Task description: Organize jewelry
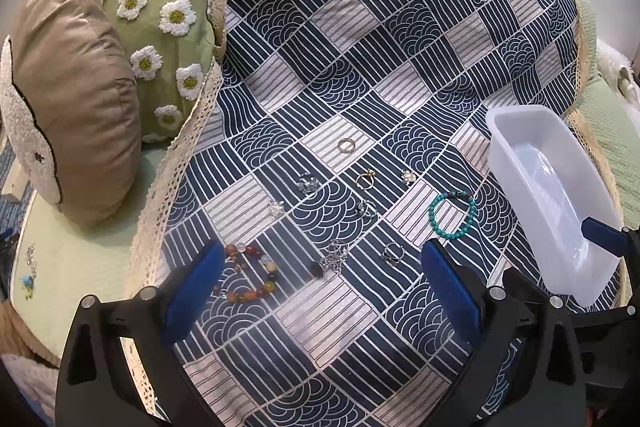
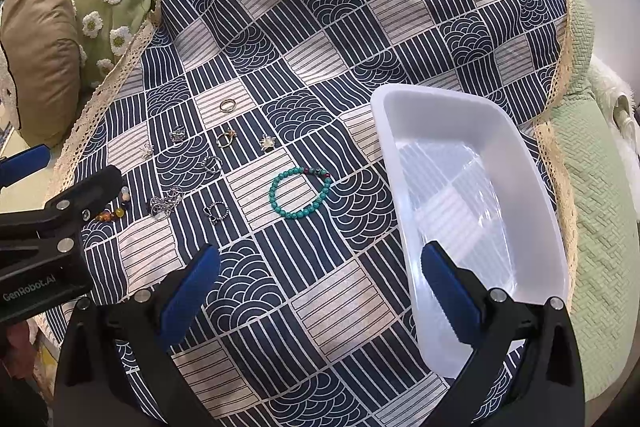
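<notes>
Jewelry lies scattered on a navy and white patterned cloth [image 1: 360, 27]. A turquoise bead bracelet [image 1: 452, 215] [image 2: 300, 193], an amber and orange bead bracelet [image 1: 250, 275], a tangled silver chain [image 1: 334, 259] [image 2: 166, 205] and several small rings [image 1: 346, 145] [image 2: 227, 105] lie apart from each other. An empty white plastic tray [image 1: 516, 135] [image 2: 404, 99] sits at the right. My left gripper [image 1: 320, 291] is open above the beads and chain. My right gripper [image 2: 320, 291] is open; its right finger [image 2: 448, 287] hangs over the tray's near wall.
A green daisy cushion [image 1: 160, 7] and a tan cushion [image 1: 76, 87] lean at the left beyond the cloth's lace edge [image 1: 176, 163]. A pale green quilted cover [image 2: 600, 187] lies to the right of the tray. The left gripper's body [image 2: 44, 227] shows at the right wrist view's left edge.
</notes>
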{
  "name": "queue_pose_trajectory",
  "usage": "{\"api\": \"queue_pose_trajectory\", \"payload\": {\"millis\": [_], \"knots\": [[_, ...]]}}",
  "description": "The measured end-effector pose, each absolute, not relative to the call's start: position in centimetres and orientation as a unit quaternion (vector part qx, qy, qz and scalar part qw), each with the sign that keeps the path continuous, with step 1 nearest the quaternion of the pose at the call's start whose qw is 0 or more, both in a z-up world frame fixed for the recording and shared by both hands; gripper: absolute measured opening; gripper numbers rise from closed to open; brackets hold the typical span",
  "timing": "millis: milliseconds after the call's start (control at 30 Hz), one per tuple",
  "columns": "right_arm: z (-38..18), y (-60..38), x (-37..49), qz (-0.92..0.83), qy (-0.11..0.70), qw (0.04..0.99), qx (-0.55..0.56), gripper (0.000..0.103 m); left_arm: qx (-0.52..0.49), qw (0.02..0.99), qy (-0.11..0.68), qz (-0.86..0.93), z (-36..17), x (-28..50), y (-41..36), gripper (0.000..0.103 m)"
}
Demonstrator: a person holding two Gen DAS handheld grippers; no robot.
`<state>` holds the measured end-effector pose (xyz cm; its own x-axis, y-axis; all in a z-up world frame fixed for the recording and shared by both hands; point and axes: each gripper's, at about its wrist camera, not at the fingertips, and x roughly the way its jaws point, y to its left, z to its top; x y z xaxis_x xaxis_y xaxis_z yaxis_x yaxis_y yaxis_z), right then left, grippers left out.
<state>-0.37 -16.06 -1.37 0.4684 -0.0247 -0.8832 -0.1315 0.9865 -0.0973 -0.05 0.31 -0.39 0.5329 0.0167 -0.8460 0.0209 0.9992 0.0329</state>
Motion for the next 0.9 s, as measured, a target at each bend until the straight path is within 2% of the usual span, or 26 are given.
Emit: {"api": "queue_pose_trajectory", "payload": {"millis": [900], "knots": [[-1.39, -16.08, -0.31, 0.032, 0.516, 0.853, -0.072, 0.099, 0.021, 0.875, 0.483, 0.004, -0.50, -0.04, 0.67, 0.094]]}}
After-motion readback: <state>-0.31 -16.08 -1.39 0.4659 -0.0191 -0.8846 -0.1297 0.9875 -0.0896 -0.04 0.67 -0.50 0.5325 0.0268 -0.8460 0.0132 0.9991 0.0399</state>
